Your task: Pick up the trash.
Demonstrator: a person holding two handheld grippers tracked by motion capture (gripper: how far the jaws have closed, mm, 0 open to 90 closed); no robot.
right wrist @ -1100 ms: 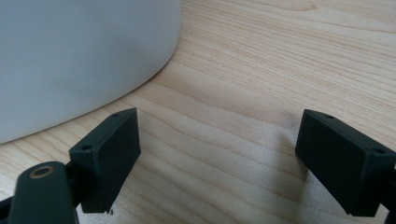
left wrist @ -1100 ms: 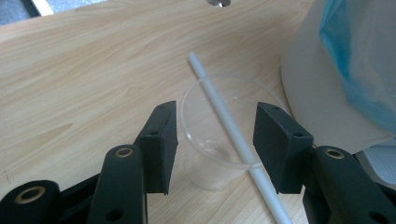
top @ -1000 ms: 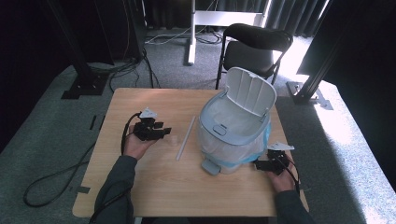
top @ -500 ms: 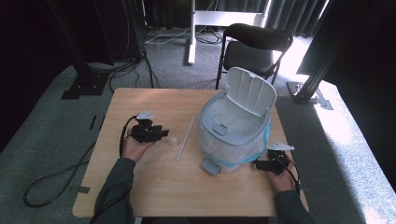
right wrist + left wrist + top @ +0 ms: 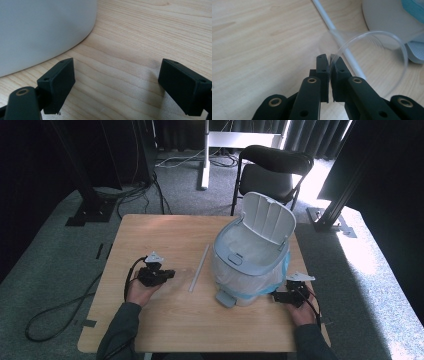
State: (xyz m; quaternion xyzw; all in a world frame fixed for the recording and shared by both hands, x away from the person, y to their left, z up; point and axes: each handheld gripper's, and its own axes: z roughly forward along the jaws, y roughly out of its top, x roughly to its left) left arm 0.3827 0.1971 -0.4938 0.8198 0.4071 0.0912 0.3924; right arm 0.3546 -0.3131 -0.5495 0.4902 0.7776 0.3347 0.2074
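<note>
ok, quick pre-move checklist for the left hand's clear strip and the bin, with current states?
1. Left gripper shut on the clear plastic strip: ok.
2. Strip's far end: arcs out of frame at lower right, cannot tell.
3. Right gripper open, holding nothing, beside the bin wall: ok.
4. Bin lid up, opening exposed: ok.
5. White rod lies on the table between left gripper and bin, in the path: not ok.

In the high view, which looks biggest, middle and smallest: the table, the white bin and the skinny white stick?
Largest to smallest, as they look in the high view:
1. The table, biggest by far.
2. The white bin, with its lid standing open.
3. The skinny white stick, long but very thin, lying left of the bin.
</note>
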